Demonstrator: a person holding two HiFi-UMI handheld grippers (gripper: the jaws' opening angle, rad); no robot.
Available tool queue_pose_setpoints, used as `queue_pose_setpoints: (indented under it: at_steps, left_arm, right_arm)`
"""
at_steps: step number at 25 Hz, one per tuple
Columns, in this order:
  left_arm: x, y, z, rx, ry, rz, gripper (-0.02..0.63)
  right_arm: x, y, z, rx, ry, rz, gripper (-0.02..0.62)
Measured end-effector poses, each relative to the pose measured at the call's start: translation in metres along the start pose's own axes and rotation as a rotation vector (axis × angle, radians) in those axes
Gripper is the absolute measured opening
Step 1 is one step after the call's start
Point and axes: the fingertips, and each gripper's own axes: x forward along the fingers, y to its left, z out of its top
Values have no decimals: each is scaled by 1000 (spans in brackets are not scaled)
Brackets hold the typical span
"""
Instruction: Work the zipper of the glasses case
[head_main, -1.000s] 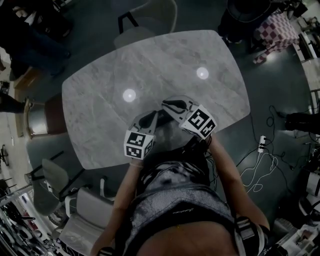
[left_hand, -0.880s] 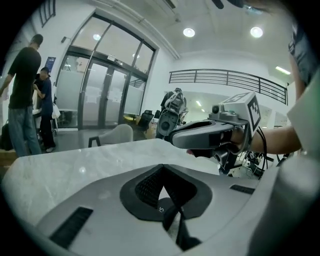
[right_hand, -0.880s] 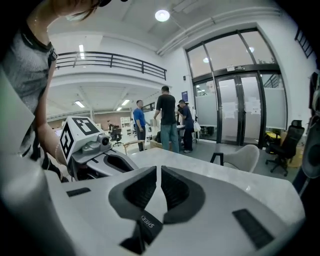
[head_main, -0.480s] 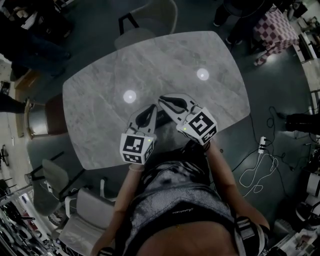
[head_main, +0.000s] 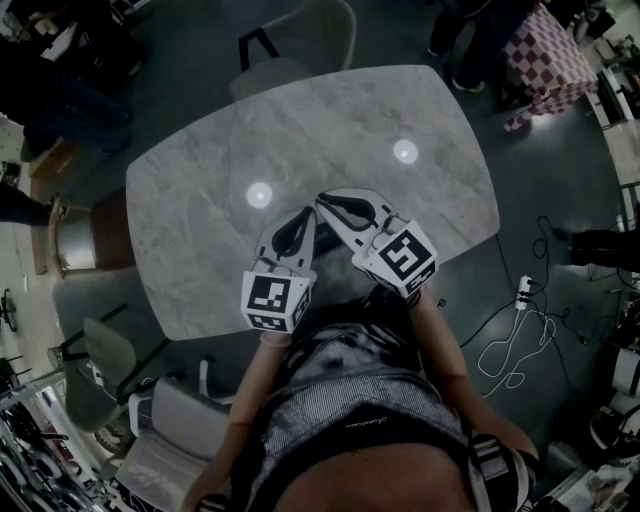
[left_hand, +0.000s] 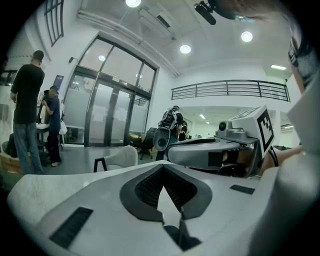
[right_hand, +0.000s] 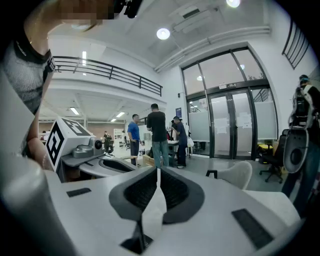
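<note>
In the head view my left gripper (head_main: 300, 216) and right gripper (head_main: 326, 200) hover side by side over the near edge of the grey marble table (head_main: 200, 200), tips close together. Both are shut with nothing between the pads. A dark shape (head_main: 330, 242) lies between and under them; I cannot tell if it is the glasses case. The left gripper view looks out level over its closed jaws (left_hand: 162, 169) into the room, with the right gripper (left_hand: 215, 150) beside it. The right gripper view shows its closed jaws (right_hand: 157, 172) and the left gripper (right_hand: 95, 160) at the left.
Two bright lamp reflections (head_main: 259, 194) sit on the tabletop. A chair (head_main: 300, 30) stands at the far side and another (head_main: 85, 235) at the left. A power strip and cables (head_main: 520, 290) lie on the floor at right. People (right_hand: 160, 135) stand by glass doors.
Both grippers have lifted off the table toward the camera and tilted closer to level. Their marker cubes look a little larger. The jaws stay shut.
</note>
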Motion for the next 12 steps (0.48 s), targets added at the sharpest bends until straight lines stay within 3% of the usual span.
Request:
queue_pose_setpoints:
  at_steps: [12]
  left_arm:
    - [-1, 2, 0, -6, -3, 9, 6]
  right_arm:
    - [0, -1, -3, 10, 15, -3, 74]
